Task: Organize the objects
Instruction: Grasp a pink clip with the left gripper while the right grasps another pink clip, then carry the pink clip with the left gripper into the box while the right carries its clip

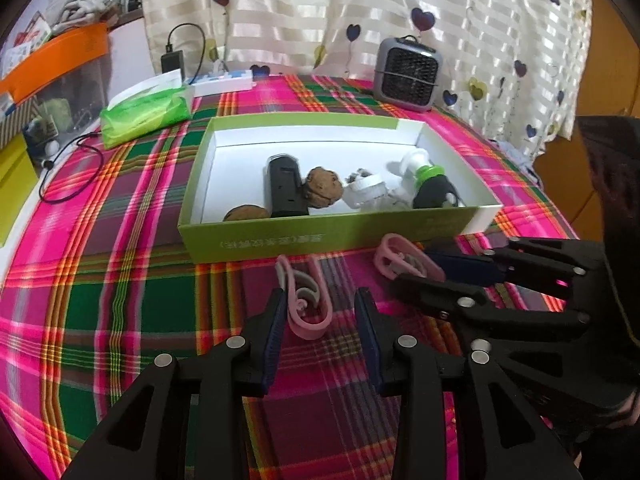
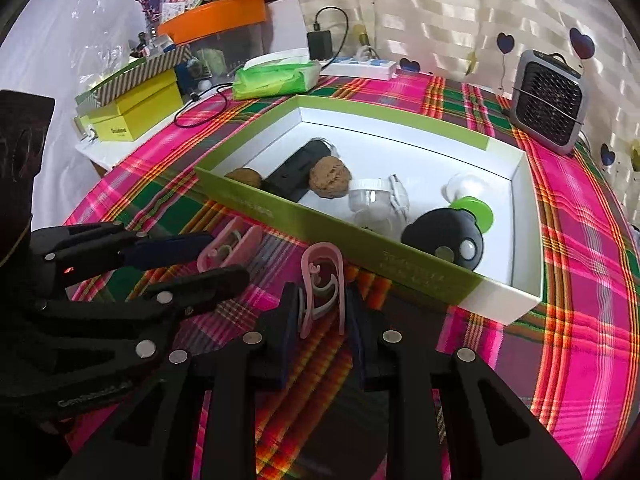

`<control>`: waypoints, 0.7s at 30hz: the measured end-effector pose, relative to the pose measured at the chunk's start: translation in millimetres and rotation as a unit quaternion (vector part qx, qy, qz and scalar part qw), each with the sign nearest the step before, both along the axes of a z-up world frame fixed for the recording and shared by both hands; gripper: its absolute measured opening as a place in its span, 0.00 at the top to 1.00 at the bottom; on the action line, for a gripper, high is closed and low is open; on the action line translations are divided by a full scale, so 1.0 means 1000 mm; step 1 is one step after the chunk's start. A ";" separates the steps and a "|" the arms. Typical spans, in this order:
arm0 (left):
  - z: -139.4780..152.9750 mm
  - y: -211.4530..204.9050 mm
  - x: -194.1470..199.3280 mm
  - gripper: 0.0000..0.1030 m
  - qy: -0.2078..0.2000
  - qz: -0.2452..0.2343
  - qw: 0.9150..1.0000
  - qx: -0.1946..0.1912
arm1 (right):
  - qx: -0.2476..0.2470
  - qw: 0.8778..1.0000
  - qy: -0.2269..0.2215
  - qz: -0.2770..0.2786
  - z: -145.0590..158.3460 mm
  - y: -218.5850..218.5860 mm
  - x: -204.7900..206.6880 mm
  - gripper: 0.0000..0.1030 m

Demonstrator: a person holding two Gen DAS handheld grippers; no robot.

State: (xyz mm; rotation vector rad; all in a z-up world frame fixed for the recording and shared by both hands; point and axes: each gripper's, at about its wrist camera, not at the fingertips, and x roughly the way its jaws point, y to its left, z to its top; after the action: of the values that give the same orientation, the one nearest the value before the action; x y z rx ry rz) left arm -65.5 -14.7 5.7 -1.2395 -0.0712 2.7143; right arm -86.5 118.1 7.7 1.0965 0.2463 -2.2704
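Two pink clips lie on the plaid tablecloth in front of a green box (image 1: 320, 236) (image 2: 304, 216) with a white inside. My left gripper (image 1: 322, 312) is open around one pink clip (image 1: 308, 304); a gap shows between the clip and the right finger. My right gripper (image 2: 322, 308) is shut on the other pink clip (image 2: 324, 280), with both pads against its sides. Each gripper also shows in the other's view: the right gripper (image 1: 416, 270) and the left gripper (image 2: 224, 258). The box holds a black device (image 1: 286, 188), two walnuts, white parts and a black-and-green item (image 2: 452, 232).
A grey fan heater (image 1: 408, 72) stands at the back of the table. A green tissue pack (image 1: 144, 114), a white power strip and a black charger lie at the back left. Yellow boxes (image 2: 136, 112) and an orange-lidded bin stand on the side shelf. A curtain hangs behind.
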 end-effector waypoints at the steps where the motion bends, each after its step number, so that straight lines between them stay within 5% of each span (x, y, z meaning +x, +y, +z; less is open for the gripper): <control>1: -0.001 -0.001 -0.002 0.68 -0.005 0.005 1.000 -0.002 | -0.002 1.000 -0.001 0.002 0.000 0.000 0.000 0.77; 21: -0.002 0.002 -0.007 0.79 -0.005 0.011 1.000 -0.005 | 0.013 1.000 0.021 0.002 0.001 -0.004 0.007 0.77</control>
State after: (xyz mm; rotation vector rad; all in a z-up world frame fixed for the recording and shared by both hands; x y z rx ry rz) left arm -72.5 -12.8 3.4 -1.2627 -0.0737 2.7310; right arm -79.7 114.5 8.7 1.0604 0.2955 -2.2949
